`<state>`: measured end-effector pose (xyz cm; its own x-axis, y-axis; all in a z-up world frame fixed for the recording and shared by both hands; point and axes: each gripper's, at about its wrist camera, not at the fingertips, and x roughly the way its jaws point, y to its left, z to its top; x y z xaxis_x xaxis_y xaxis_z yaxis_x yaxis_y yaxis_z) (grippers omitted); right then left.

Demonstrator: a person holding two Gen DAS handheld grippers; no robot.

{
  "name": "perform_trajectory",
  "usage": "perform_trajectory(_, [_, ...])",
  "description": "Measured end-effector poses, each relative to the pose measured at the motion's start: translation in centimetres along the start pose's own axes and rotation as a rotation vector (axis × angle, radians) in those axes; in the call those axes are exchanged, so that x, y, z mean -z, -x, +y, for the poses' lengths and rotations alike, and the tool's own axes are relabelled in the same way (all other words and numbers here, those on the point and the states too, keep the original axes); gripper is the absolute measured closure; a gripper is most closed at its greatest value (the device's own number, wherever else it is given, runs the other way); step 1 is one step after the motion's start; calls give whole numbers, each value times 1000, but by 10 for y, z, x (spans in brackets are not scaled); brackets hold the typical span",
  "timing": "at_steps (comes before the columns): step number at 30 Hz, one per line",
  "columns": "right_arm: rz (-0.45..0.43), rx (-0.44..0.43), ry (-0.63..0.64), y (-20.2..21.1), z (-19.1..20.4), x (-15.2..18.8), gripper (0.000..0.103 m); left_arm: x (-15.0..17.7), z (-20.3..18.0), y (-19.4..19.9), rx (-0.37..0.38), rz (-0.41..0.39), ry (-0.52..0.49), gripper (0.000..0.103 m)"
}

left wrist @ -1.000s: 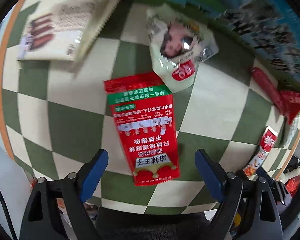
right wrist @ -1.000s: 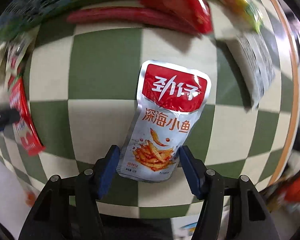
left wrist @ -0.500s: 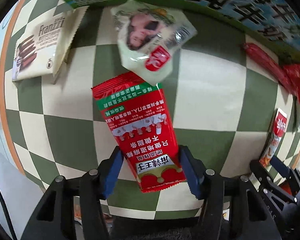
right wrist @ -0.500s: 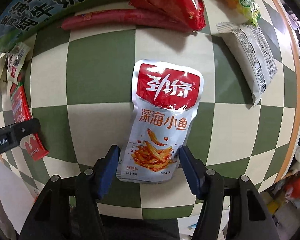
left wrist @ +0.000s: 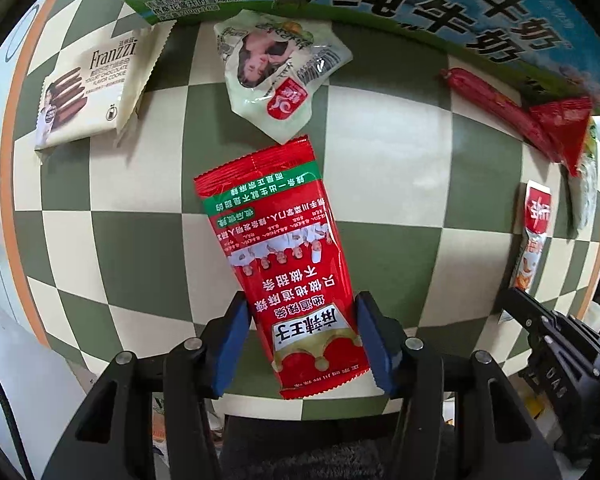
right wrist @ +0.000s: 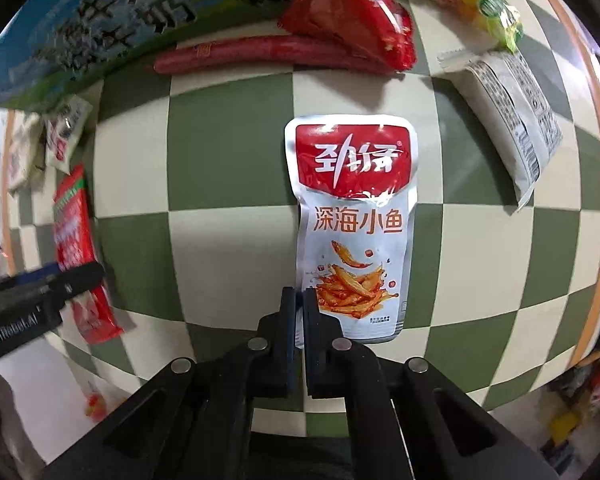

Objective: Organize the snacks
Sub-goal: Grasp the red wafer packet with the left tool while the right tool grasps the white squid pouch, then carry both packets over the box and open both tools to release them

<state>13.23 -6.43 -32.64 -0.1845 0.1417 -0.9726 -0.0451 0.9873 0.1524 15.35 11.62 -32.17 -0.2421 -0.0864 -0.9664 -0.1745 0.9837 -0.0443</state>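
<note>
Green-and-cream chequered cloth covers the worktop (left wrist: 388, 160). Nearest, the left gripper (left wrist: 300, 344) has just been closing and clamps the long red foil snack sachet (left wrist: 276, 248) by its sides. The right gripper (right wrist: 296, 316) has just snapped closed, pinching the left edge of the silver fish-snack pouch (right wrist: 356, 216). Beyond the red sachet lie a pale vacuum pouch (left wrist: 278, 76) and a cream cookie packet (left wrist: 92, 88).
</note>
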Motion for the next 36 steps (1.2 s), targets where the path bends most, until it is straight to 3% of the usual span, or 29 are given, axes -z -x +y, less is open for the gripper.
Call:
perform_trajectory(11, [-103,-225,-129,64,-52,4,101,18,-24,27,37,-35,-48,52])
perform_trajectory(17, [-135,-231,-145,87,-73,6,102,6,-36,35,37,-55,-82,52])
perform_trajectory(23, [-151,-227,-187,72,-58,2,102,-6,-32,45,47,-57,-90,53])
perform_trajectory(29, [-226,-251,-163,93,-45,5,102,-13,-28,62,62,-70,-88,52])
perform_trajectory(36, [-241,-293,-180,108,-46,1,102,-15,-11,83,93,-81,-84,53])
